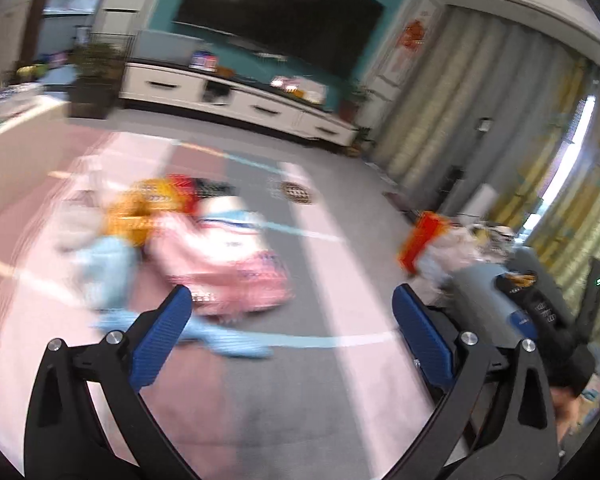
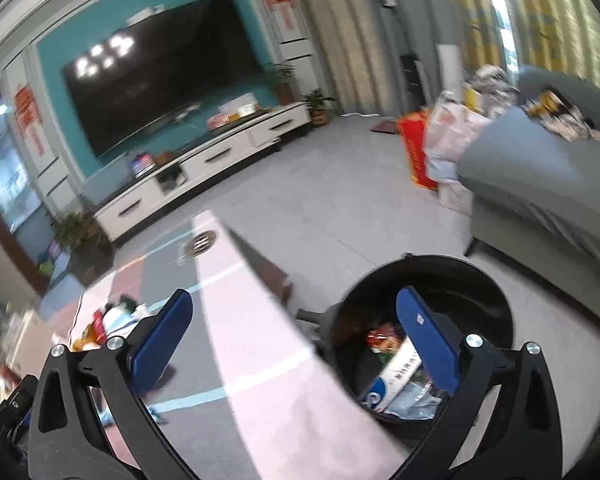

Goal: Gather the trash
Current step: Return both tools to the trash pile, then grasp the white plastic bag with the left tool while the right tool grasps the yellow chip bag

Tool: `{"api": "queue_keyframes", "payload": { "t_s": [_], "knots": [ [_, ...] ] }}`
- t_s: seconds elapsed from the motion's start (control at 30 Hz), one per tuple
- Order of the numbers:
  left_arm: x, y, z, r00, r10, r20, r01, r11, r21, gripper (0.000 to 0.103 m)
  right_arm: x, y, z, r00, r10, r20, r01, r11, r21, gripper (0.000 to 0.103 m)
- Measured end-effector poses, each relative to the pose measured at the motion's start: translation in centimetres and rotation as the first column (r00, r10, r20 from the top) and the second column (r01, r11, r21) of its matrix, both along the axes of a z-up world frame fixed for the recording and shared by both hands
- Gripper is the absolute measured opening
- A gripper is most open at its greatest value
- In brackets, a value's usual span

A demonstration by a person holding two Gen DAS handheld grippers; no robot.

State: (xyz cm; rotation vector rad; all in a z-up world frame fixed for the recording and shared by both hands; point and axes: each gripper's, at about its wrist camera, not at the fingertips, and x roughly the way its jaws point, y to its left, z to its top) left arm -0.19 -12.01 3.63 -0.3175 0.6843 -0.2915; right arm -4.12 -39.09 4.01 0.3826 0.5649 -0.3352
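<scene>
black round bin (image 2: 496,292) holds crinkled wrappers (image 2: 400,376)

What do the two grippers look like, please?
Both the left gripper and the right gripper look the same: black angular frames with silver round bolts, and two long fingers with ribbed blue pads. No cables or sleeves are visible.

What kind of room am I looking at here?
Most likely a home living room: a big wall-mounted television above a long white media cabinet, a grey sofa beside curtained windows, and a patterned rug on the floor.
</scene>
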Motion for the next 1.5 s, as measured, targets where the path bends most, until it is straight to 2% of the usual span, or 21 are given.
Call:
{"api": "queue_keyframes", "payload": {
  "t_s": [0.13, 0.27, 0.37, 0.47, 0.73, 0.83, 0.9, 1.0, 1.13, 1.2, 1.23, 1.3, 1.37, 1.43, 1.47, 1.5],
  "knots": [
    [-0.4, 5.8, -0.4, 0.991, 0.134, -0.022, -0.132, 0.988, 0.081, 0.100, 1.3, 3.3, 0.5, 0.997, 0.082, -0.010, -0.083, 0.994, -0.064, 0.100],
    [-1.3, 10.7, -1.8, 0.976, 0.216, -0.020, -0.211, 0.967, 0.142, 0.100, 2.2, 6.8, 0.5, 0.986, 0.163, -0.020, -0.164, 0.980, -0.115, 0.100],
    [-2.0, 13.9, -3.1, 0.955, 0.294, -0.030, -0.291, 0.953, 0.086, 0.100, 3.0, 8.9, 0.1, 0.973, 0.230, -0.030, -0.231, 0.965, -0.122, 0.100],
    [-1.9, 16.2, -4.3, 0.938, 0.344, -0.047, -0.338, 0.936, 0.100, 0.100, 3.8, 10.7, -0.4, 0.960, 0.277, -0.046, -0.281, 0.954, -0.109, 0.100],
    [-0.6, 19.7, -5.9, 0.930, 0.350, -0.115, -0.352, 0.936, 0.009, 0.100, 6.5, 14.8, -2.7, 0.923, 0.371, -0.107, -0.375, 0.926, -0.029, 0.100],
    [-0.2, 20.5, -6.4, 0.924, 0.357, -0.138, -0.361, 0.933, -0.003, 0.100, 8.6, 17.0, -2.9, 0.889, 0.440, -0.129, -0.439, 0.898, 0.031, 0.100],
    [-0.1, 20.9, -6.7, 0.920, 0.360, -0.155, -0.367, 0.930, -0.018, 0.100, 10.2, 18.8, -2.6, 0.875, 0.465, -0.135, -0.463, 0.885, 0.046, 0.100],
    [0.0, 21.4, -7.1, 0.909, 0.373, -0.184, -0.386, 0.922, -0.038, 0.100, 13.0, 22.3, -2.3, 0.835, 0.525, -0.163, -0.523, 0.850, 0.059, 0.100],
    [0.2, 21.7, -7.3, 0.901, 0.390, -0.190, -0.398, 0.917, -0.004, 0.100, 17.6, 28.7, -2.6, 0.749, 0.635, -0.191, -0.618, 0.773, 0.147, 0.094],
    [0.2, 21.9, -7.2, 0.901, 0.390, -0.192, -0.395, 0.919, 0.009, 0.100, 19.4, 32.0, -3.4, 0.704, 0.673, -0.228, -0.655, 0.739, 0.157, 0.090],
    [0.2, 22.0, -7.2, 0.900, 0.390, -0.195, -0.397, 0.918, 0.005, 0.100, 20.2, 34.0, -4.1, 0.675, 0.691, -0.259, -0.680, 0.719, 0.144, 0.085],
    [0.2, 22.7, -7.2, 0.898, 0.389, -0.205, -0.402, 0.916, -0.021, 0.100, 21.2, 37.1, -5.6, 0.646, 0.695, -0.316, -0.704, 0.702, 0.104, 0.077],
    [0.1, 23.5, -7.2, 0.892, 0.398, -0.213, -0.416, 0.908, -0.045, 0.100, 22.1, 39.3, -7.4, 0.619, 0.690, -0.376, -0.719, 0.690, 0.084, 0.065],
    [0.0, 24.4, -7.2, 0.884, 0.408, -0.226, -0.431, 0.900, -0.062, 0.100, 22.8, 40.2, -9.1, 0.593, 0.696, -0.405, -0.720, 0.683, 0.119, 0.057],
    [-0.1, 24.7, -7.2, 0.883, 0.408, -0.232, -0.434, 0.898, -0.072, 0.100, 23.0, 40.2, -9.7, 0.586, 0.695, -0.417, -0.716, 0.685, 0.135, 0.046],
    [-0.1, 25.1, -7.2, 0.882, 0.407, -0.237, -0.435, 0.897, -0.079, 0.100, 23.2, 40.3, -10.3, 0.580, 0.691, -0.431, -0.711, 0.688, 0.146, 0.040]
  ]
}}
